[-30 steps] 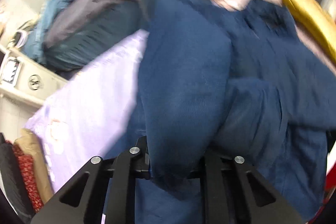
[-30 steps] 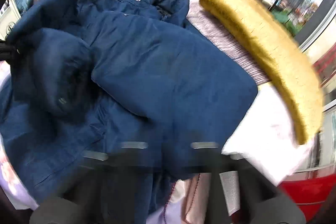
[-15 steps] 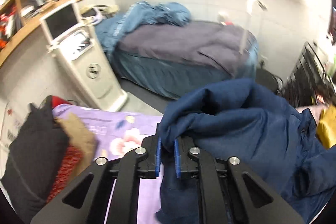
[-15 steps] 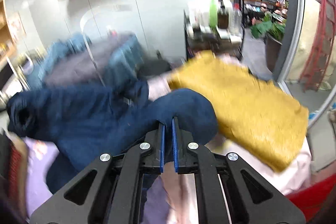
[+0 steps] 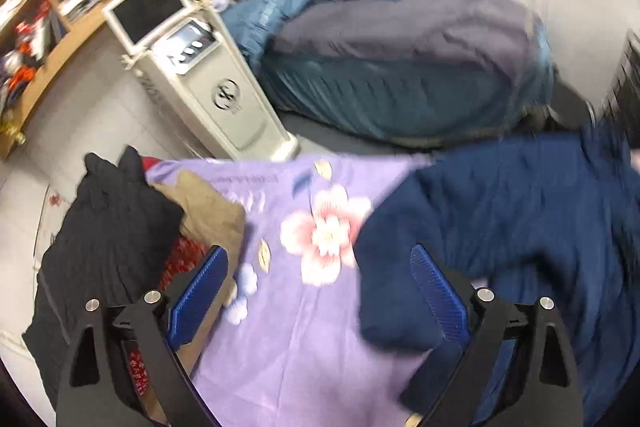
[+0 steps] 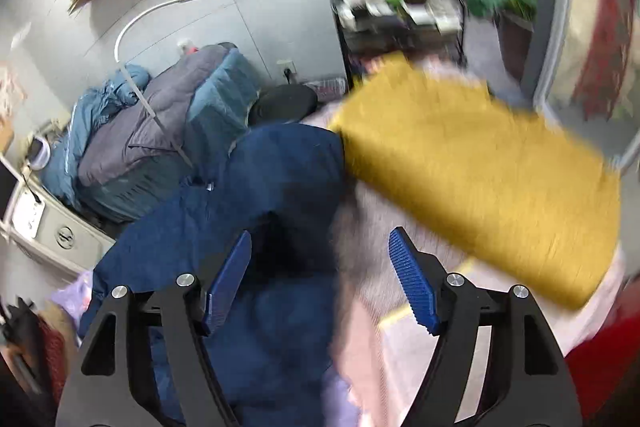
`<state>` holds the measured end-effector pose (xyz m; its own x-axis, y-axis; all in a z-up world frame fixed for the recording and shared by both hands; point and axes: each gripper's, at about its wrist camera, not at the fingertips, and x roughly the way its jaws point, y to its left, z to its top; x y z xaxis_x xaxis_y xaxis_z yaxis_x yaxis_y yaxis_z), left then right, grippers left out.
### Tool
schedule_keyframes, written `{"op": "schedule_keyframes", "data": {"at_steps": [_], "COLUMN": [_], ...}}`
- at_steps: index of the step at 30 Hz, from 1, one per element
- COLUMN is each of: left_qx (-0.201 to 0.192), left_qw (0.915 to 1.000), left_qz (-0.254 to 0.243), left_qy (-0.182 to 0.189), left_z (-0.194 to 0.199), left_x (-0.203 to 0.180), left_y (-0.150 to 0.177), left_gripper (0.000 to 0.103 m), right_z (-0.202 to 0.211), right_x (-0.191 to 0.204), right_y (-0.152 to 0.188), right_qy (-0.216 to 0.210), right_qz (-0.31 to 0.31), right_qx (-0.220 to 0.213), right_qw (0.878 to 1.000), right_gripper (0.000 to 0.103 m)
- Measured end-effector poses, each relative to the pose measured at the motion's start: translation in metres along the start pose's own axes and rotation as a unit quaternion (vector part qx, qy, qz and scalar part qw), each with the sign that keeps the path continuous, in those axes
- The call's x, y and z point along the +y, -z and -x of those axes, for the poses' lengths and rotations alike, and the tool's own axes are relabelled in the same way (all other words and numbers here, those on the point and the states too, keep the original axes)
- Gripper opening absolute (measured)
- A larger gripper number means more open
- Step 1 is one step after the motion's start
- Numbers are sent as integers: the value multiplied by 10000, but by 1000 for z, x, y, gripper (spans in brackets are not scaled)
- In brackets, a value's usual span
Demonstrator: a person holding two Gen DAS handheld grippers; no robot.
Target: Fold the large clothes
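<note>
A large navy blue jacket (image 5: pixel 520 219) lies bunched on a purple floral bedsheet (image 5: pixel 304 307). My left gripper (image 5: pixel 320 287) is open and empty above the sheet, with a jacket fold just inside its right finger. In the right wrist view the jacket (image 6: pixel 256 195) spreads below and to the left. My right gripper (image 6: pixel 320 275) is open and empty above the jacket's edge, beside a yellow pillow (image 6: pixel 472 179).
A pile of black, tan and red clothes (image 5: pixel 112 227) lies at the sheet's left end. Beyond stand a white machine with a screen (image 5: pixel 192 67) and a second bed with grey and blue bedding (image 5: pixel 400 47). A black shelf rack (image 6: pixel 400 7) stands at the back right.
Both grippers were shut on the jacket half a second ago and have now opened and let it go. The jacket has dropped onto the sheet.
</note>
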<state>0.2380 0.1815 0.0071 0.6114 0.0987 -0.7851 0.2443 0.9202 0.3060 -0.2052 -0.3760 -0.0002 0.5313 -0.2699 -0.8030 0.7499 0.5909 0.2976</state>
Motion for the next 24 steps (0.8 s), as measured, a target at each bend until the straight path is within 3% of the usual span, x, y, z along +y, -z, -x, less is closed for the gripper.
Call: {"op": "schedule_keyframes", "data": {"at_steps": [4,7,9,12,15,18,21,22,23,24], "left_qx": [334,605,569,571,744,852,1398,1572,1800,1885], "left_qw": [9928,9785,9679,9569,9617,9681,9609,9578,9512,9482], "left_qz": [-708,-1392,-2014,-2572,-2391,-1767,-1687,-1724,-1772,-1819], "left_qy": [904,1394,1394,1223,1116,1557,1690,1677,1775,1799], "left_z": [-8,-10,-5,-14,-40,-57,-93,-102,-113,-116], "left_x": [-30,-64,-85,-100,-101,-102,-121,-128,-137,-142], "left_y": [60,105,139,172,172,155,148,151,154,156], "left_gripper": [97,97,97,97,97,97,96,88,65,61], "right_z": [-32,-57,-61,-66,-69,-68,-65,-65,-65,-63], "right_x": [-13,-17,-11,2,6,6,3,3,2,-1], "right_y": [77,135,172,218,245,254,255,251,248,247], "right_qy": [-175,-521,-669,-686,-585,-613,-645,-663,-682,-697], "right_qz": [124,-98,-69,110,40,-148,-311,-362,-406,-457], "right_qx": [868,1562,1835,2179,2330,2336,2277,2281,2283,2269], "right_qw": [9960,9863,9807,9735,9707,9703,9711,9707,9703,9704], "right_gripper": [75,75,75,75,75,75,75,75,75,75]}}
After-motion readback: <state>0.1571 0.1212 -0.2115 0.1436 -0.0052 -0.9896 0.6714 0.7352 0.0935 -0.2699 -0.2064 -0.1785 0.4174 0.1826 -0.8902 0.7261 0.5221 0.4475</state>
